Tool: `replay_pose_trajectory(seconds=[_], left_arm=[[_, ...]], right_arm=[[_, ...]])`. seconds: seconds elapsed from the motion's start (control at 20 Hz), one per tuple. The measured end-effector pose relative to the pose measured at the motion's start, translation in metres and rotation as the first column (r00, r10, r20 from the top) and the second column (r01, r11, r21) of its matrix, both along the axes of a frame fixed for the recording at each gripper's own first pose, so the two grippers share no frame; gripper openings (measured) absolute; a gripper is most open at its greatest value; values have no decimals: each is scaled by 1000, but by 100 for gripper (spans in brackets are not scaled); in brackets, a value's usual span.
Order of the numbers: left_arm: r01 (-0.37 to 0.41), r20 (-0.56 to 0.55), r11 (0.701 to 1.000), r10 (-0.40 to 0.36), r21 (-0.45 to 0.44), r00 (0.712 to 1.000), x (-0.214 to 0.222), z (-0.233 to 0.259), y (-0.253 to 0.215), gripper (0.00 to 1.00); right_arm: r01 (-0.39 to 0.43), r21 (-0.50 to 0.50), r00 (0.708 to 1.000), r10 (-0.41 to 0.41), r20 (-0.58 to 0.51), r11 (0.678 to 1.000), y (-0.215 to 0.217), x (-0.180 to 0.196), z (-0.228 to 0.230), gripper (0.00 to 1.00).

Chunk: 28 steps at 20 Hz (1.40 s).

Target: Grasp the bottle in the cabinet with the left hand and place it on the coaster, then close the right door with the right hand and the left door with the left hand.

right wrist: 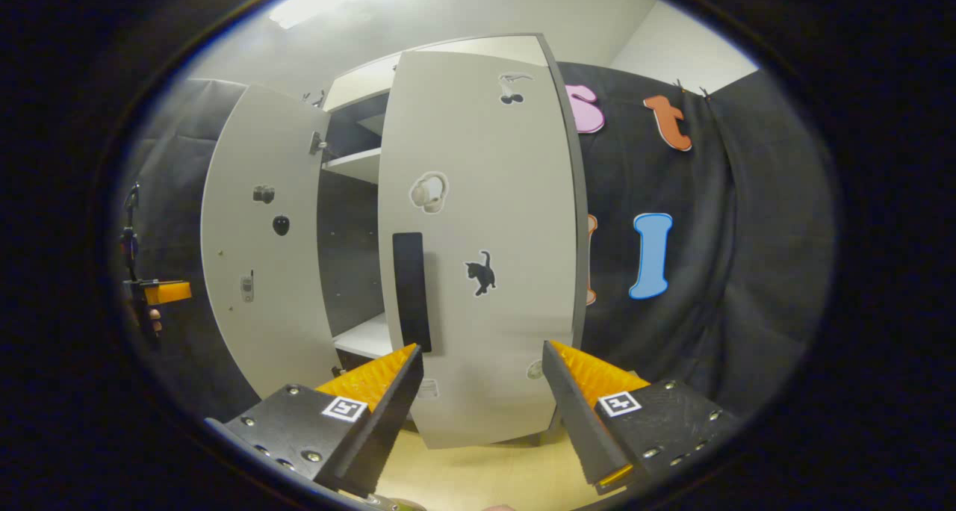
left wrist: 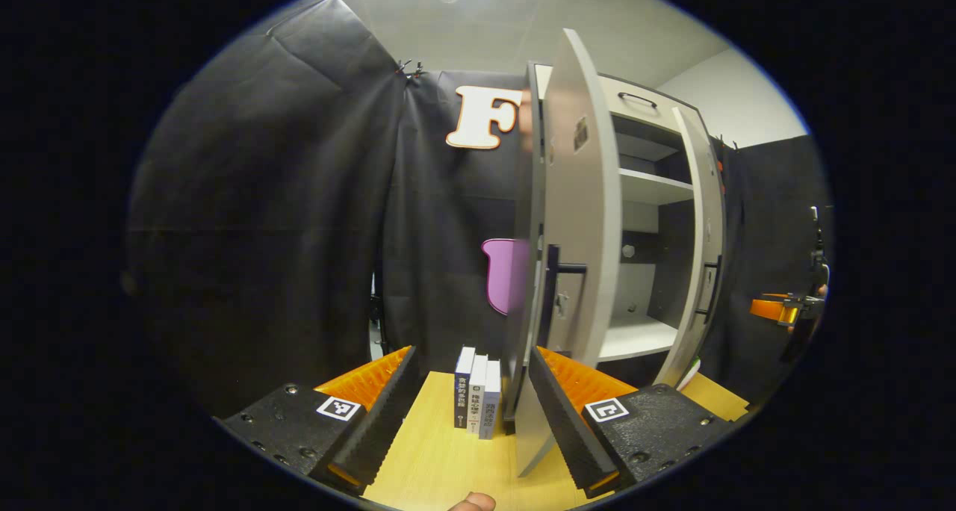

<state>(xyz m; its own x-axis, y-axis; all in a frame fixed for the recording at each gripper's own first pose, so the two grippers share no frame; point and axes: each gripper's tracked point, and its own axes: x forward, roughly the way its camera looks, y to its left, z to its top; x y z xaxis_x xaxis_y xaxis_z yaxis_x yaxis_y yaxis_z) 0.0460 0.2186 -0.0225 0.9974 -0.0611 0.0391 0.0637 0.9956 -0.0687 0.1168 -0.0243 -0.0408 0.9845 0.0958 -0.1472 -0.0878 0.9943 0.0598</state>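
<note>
Cabinet [left wrist: 642, 190]: one, pale, upright on the worktop [left wrist: 448, 459], long axis vertical. Two doors, both swung open. Left door [left wrist: 575, 220] seen nearly edge-on just ahead of the left tool [left wrist: 470, 414], lower edge reaching down between its fingers, close by the right-hand finger; contact cannot be told. Dark bar handle [left wrist: 556, 287] on that door, long axis vertical. Right door [right wrist: 478, 249] broad-face toward the right tool [right wrist: 482, 406], just ahead of it, dark vertical handle [right wrist: 412, 290] above the left-hand finger. Stickers on right door outer face: at least four. Shelves visible inside: two, plus floor panel.

Books [left wrist: 478, 395]: three, upright, spines toward the left tool, ahead between its fingers, just left of the door edge.

Bottle, coaster: cannot tell where.

Left tool: level, pointed at door edge, fingers spread wide, holding nothing. Fingertip [left wrist: 472, 502] of a person at lower edge.

Right tool: level, pointed at door face, fingers spread wide, holding nothing. Also seen far right from the left gripper view [left wrist: 784, 309].
</note>
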Motion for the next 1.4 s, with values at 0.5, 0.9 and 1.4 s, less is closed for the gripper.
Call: replay_pose_trajectory(seconds=[0.5,0.9,1.4], left_arm=[[10,66,1000,-9,-9,998,63,42,32,95],[136,147,986,-150,99,978,72,58,-28,87],[24,72,992,-15,-123,997,65,43,-29,93]], right_arm=[[76,12,996,-77,34,997,7,-20,18,97],[112,-19,992,-111,53,994,18,-42,19,97],[70,-29,997,-69,41,997,6,-77,27,97]])
